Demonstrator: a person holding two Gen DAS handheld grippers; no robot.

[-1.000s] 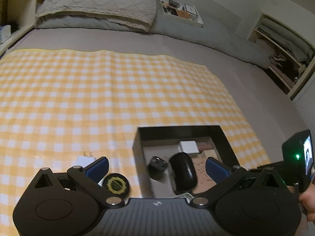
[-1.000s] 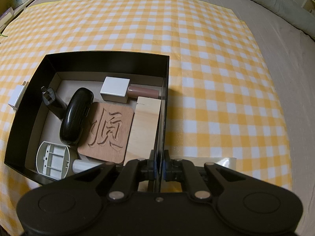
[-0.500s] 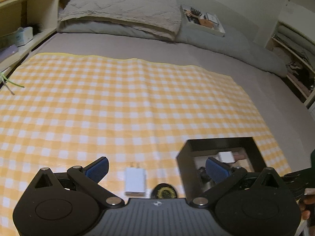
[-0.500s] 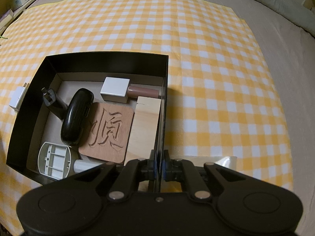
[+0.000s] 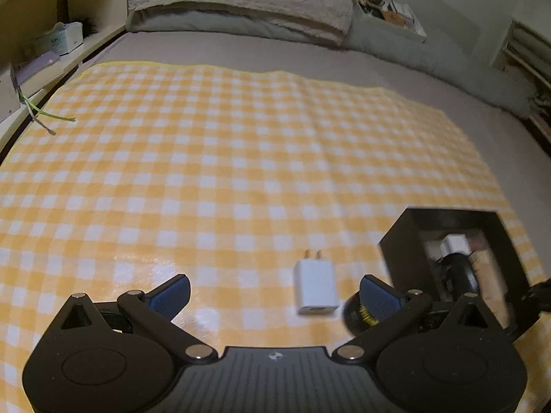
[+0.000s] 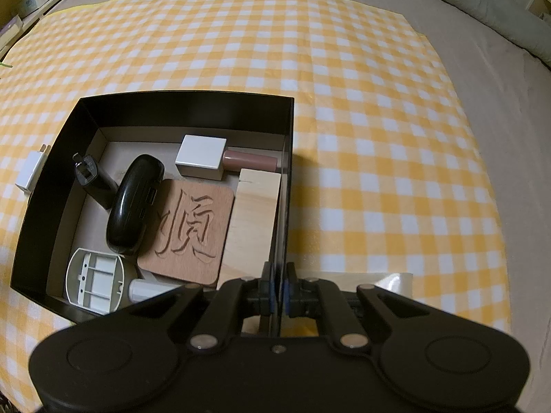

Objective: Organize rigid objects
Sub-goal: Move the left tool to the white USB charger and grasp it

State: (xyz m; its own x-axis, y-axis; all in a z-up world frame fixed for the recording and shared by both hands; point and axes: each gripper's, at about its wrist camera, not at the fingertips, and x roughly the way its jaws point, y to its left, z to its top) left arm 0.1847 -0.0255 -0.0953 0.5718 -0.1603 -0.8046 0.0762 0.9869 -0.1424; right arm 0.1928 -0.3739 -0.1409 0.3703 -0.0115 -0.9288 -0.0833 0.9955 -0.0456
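Left gripper (image 5: 272,294) jaws wide open, empty; over the last second its view has swung off the box (image 6: 179,103) interior to the checkered cloth (image 5: 224,158), so the white charger (image 5: 315,290) now sits just ahead at 1 o'clock, with the black round tin (image 5: 354,313) touching behind the right finger. Right gripper (image 6: 278,290) unchanged, jaws clamped on the box's right wall, steadying it. Box at 3 o'clock of the charger already holds the mouse (image 6: 132,203), coaster (image 6: 189,227) and wood block (image 6: 255,220). Likely next pick: charger or tin, both outside.
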